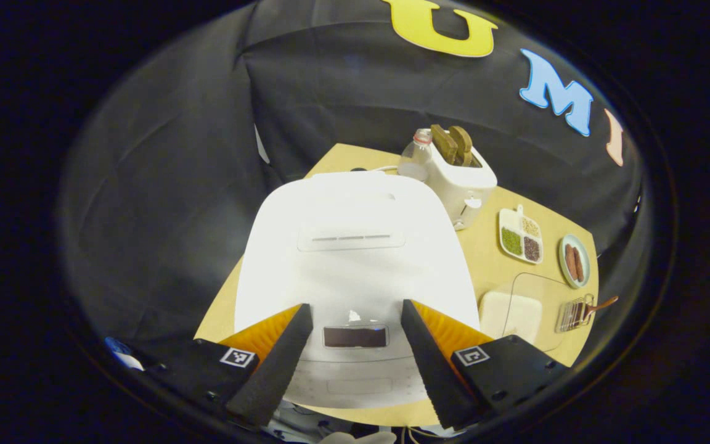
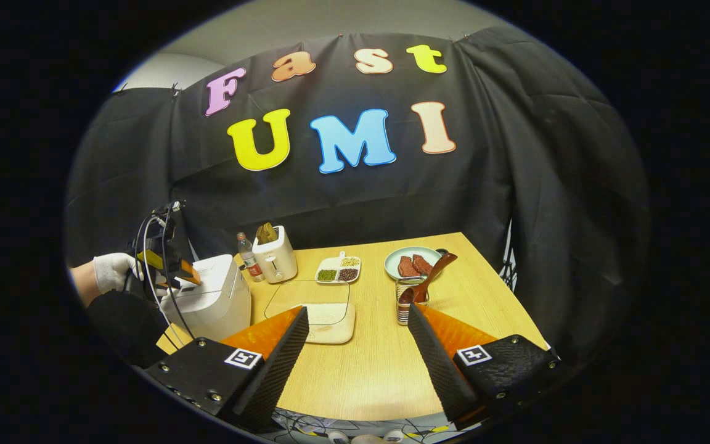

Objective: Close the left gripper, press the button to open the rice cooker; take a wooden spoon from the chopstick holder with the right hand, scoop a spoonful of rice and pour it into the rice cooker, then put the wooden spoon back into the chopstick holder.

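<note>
A: Left tool (image 1: pixel 355 351) hangs over the white rice cooker (image 1: pixel 355 259), fingers spread wide, nothing between them. Lid down. The dark display panel sits in the gap between the two fingers.

B: From the right gripper view I get the same tool (image 2: pixel 173 271) at the far left, held by a gloved hand (image 2: pixel 111 271) just above the cooker (image 2: pixel 210 302). From that side I cannot tell whether it touches the lid.

A: Right tool?

B: Right tool (image 2: pixel 358 351) is also wide apart and empty, held low over the near part of the wooden surface (image 2: pixel 367 376), well apart from the cooker.

A: Wooden spoon?

B: Wooden spoon (image 2: pixel 432 277) stands tilted in the chopstick holder (image 2: pixel 407 305), bowl end up, leaning toward the plate (image 2: pixel 413 262) with reddish pieces behind it. Holder is ahead of the right tool, toward its right finger.

A: Rice?

B: A pale container (image 2: pixel 330 324) with a clear lid (image 2: pixel 309 296) propped on its far edge, between cooker and holder. Contents look white; too washed out to be sure.

A: Back row: toaster (image 2: pixel 275 253) with brown slices, bottle (image 2: pixel 247 256) beside it, divided dish (image 2: pixel 338 270) of grains.
</note>
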A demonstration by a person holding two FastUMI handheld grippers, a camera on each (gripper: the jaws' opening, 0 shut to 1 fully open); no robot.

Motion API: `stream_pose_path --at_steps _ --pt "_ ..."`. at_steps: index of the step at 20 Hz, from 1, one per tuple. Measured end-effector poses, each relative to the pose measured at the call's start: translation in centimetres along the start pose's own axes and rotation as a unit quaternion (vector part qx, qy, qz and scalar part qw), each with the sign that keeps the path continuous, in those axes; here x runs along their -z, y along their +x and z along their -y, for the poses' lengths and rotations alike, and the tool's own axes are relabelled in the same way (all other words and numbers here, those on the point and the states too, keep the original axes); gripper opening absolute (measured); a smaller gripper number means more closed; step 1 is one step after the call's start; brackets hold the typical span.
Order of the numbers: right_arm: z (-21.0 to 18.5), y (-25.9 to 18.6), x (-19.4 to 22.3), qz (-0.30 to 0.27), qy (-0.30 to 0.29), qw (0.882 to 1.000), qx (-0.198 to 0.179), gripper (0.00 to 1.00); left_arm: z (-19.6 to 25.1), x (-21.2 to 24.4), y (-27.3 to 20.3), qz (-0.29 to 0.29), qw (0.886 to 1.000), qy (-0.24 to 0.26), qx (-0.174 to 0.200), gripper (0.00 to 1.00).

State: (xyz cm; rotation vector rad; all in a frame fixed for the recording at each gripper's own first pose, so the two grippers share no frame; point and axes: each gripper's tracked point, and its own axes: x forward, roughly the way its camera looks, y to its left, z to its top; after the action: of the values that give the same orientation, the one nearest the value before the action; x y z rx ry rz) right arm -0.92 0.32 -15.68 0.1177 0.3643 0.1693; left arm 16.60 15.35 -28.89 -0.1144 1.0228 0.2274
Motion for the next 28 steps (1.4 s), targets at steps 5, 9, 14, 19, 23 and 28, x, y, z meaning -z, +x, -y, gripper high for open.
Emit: stream_pose_path --at_steps 5,9,14,19,23,28 --pt "-0.9 0.6 0.0 0.002 -0.003 1.000 -0.010 0.99 0.2 0.4 0.0 -0.006 1.000 0.010 0.004 1.00" --pt "-0.8 0.8 -0.4 0.001 0.000 1.000 -0.012 0.99 0.2 0.0 -0.1 0.006 1.000 0.005 0.003 1.00" --pt "-0.3 0.7 -1.4 0.010 -0.009 1.000 -0.007 0.99 -0.2 -1.9 -0.7 0.069 0.997 0.016 -0.003 1.00" --pt "-0.3 0.6 -2.7 0.028 -0.015 0.999 -0.001 0.99 1.5 -7.9 -8.7 0.234 0.972 0.038 0.005 0.99" --pt "-0.6 0.5 -4.4 0.054 -0.016 0.998 0.003 0.99 3.4 -10.6 -19.4 0.365 0.929 0.048 0.019 0.98" --pt "-0.6 0.0 -7.7 0.102 -0.016 0.995 0.014 0.99 7.5 -8.0 -31.0 0.462 0.882 0.068 0.063 1.00"
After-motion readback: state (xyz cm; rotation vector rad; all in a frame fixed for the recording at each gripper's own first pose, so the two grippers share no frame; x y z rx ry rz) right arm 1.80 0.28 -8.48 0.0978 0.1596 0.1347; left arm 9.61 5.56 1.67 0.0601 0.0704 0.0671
